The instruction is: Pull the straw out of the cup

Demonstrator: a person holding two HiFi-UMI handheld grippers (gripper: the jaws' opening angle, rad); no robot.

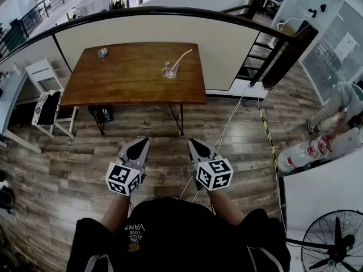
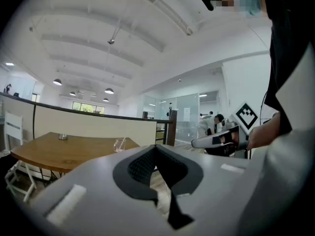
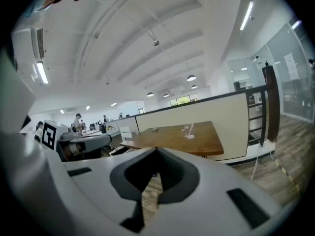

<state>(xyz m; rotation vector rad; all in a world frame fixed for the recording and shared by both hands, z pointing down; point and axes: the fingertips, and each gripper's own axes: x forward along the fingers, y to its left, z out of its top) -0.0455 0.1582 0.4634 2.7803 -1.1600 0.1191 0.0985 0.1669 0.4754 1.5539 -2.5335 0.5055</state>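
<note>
A clear cup [image 1: 168,71] stands upright on the brown wooden surface [image 1: 125,75], right of its middle and nearer the far edge. A pale straw [image 1: 183,56] sits in it, lower end inside the cup. The straw leans up and to the right, and its top reaches well past the rim.

Office mezzanine: railing [image 1: 170,11], glass partitions [image 1: 332,41]

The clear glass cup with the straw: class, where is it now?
In the head view, the clear glass cup stands right of centre on the brown wooden table, its straw leaning right; a small silvery object sits to its left.
</note>
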